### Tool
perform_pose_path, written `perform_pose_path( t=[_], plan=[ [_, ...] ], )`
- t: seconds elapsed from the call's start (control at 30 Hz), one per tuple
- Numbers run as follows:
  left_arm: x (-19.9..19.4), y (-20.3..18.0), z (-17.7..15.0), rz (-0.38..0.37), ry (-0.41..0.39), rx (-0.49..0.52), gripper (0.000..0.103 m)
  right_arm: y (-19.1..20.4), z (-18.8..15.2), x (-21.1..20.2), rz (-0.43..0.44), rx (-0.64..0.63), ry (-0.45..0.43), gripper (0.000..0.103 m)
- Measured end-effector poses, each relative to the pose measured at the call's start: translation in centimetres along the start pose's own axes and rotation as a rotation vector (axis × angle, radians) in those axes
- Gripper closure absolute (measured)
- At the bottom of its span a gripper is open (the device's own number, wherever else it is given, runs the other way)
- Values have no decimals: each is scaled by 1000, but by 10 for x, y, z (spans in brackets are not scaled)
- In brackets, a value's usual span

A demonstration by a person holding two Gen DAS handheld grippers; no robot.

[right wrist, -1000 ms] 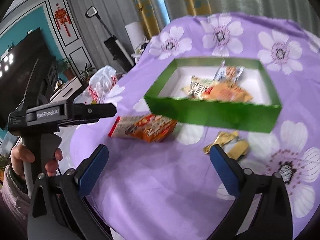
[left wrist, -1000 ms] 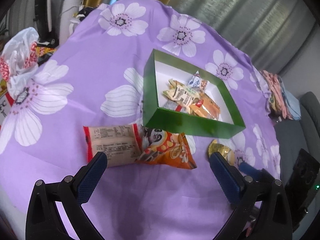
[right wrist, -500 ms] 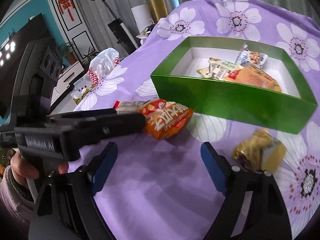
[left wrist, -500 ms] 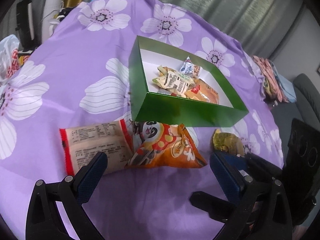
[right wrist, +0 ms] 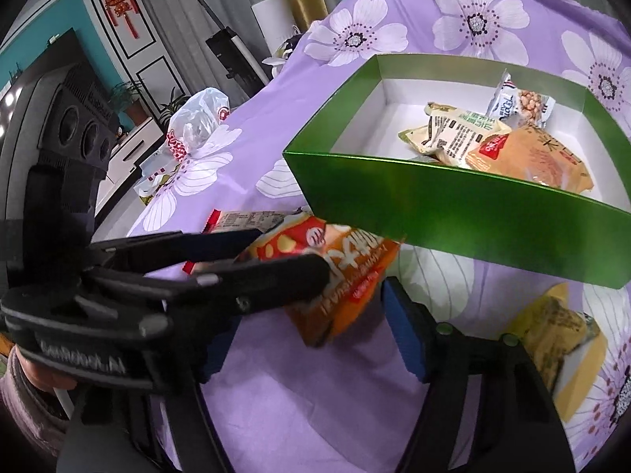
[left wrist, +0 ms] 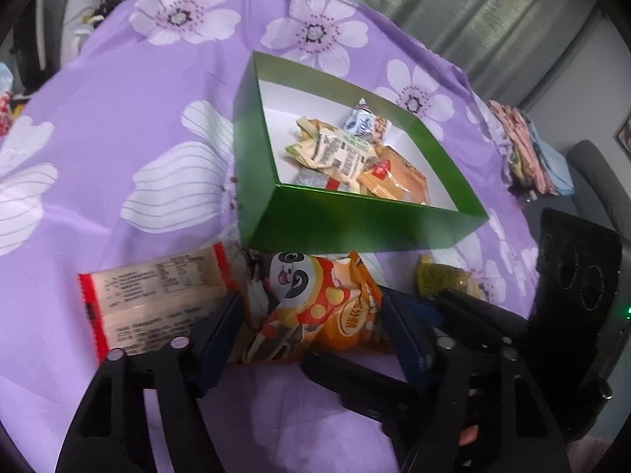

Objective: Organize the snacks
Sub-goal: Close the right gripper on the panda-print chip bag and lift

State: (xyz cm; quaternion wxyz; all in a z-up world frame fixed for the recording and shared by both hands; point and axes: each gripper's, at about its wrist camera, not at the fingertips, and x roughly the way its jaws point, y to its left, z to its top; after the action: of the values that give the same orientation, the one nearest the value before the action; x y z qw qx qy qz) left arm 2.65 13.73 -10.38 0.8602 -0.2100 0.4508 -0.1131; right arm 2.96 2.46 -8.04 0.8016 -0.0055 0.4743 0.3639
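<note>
Left wrist view: left gripper (left wrist: 311,327) jaws, just closing, grip orange panda snack bag (left wrist: 315,307). Right wrist view alone shows right gripper (right wrist: 307,339) jaws, also closing, empty beside gold packet (right wrist: 560,339) near green box (right wrist: 453,205).

Both grippers angled downward, left gripper (left wrist: 311,327) and right gripper (right wrist: 315,331) with jaws just narrowing.

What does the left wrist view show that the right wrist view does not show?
Only the left wrist view: folded patterned cloths at the table's far edge.

Only the right wrist view: a clear plastic bag, a dark television and a red hanging ornament.

Both: the green cardboard box holding packets, and the orange panda snack bag between the closing left gripper.
</note>
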Motion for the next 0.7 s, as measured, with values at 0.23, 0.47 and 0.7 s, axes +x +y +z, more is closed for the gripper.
perform_pose_path(
  t=[0.23, 0.47, 0.7],
  plan=[
    [3, 6, 3, -15, 16, -18, 37, 1, 4, 8, -16, -28, 24, 48],
    [2, 4, 1, -16, 12, -20, 39, -5, 5, 7, -31, -30, 24, 64],
    [-6, 1, -4, -41, -5, -32, 43, -1, 2, 0, -42, -56, 7, 67]
  ],
)
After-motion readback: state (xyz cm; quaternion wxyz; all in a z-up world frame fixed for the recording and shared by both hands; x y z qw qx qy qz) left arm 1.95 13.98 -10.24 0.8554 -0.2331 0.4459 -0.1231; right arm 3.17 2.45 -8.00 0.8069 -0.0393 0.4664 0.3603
